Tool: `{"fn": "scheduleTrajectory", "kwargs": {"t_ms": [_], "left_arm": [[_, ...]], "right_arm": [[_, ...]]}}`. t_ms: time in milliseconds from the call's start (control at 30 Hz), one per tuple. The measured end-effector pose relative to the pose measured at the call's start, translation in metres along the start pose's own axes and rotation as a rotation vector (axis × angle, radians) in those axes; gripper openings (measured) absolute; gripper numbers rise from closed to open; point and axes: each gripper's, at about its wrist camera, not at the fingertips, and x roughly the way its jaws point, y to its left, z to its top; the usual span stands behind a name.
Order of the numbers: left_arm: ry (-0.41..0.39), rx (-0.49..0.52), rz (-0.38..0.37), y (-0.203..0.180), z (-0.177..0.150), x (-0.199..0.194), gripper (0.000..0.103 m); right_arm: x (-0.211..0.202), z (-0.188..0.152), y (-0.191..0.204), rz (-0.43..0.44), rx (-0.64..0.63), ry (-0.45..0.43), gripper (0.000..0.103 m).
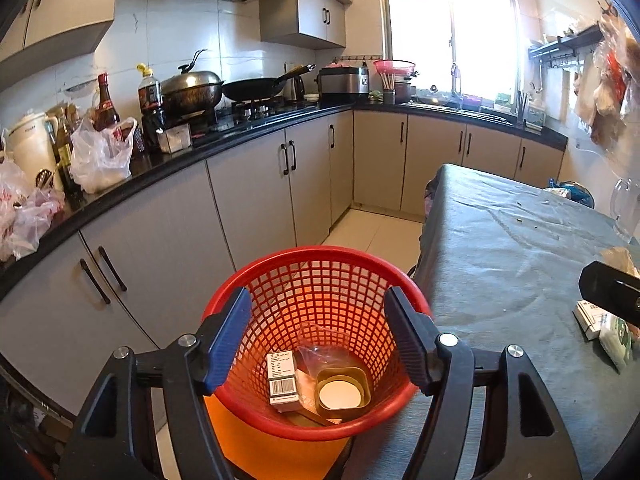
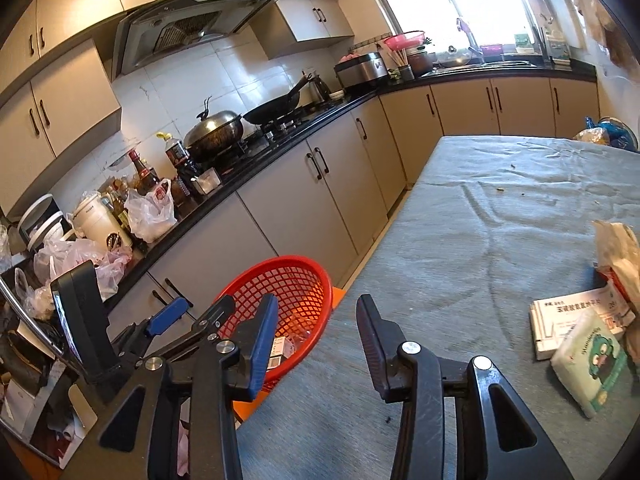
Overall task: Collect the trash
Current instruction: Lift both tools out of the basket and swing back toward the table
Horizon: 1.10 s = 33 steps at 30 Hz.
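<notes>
L gripper (image 1: 318, 344) jaws apart, empty, over red bin (image 1: 256, 280) w/ box, tub inside. R gripper (image 2: 316, 344) apart, empty. Tissue pack (image 2: 588, 364) on table: prob light, soft; pinch mid-body.

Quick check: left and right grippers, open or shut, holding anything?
Left gripper: open, nothing between its fingers, above the red basket.
Right gripper: open, empty, over the table edge.
</notes>
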Motion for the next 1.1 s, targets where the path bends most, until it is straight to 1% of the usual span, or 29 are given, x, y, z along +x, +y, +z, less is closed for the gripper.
{"fn": "scheduleTrajectory", "kwargs": {"t_ms": [400, 767, 1100], "left_arm": [[-0.043, 0.082, -0.002, -0.04, 0.004, -0.027, 0.072], [-0.082, 0.177, -0.011, -0.086, 0.002, -0.051, 0.075], [-0.086, 0.265, -0.05, -0.135, -0.005, -0.063, 0.076]], "right_arm": [[-0.038, -0.004, -0.028, -0.007, 0.048, -0.055, 0.048], [-0.074, -0.011, -0.061, -0.019, 0.106, -0.107, 0.049], [-0.11, -0.018, -0.101, -0.059, 0.169, -0.158, 0.05]]}}
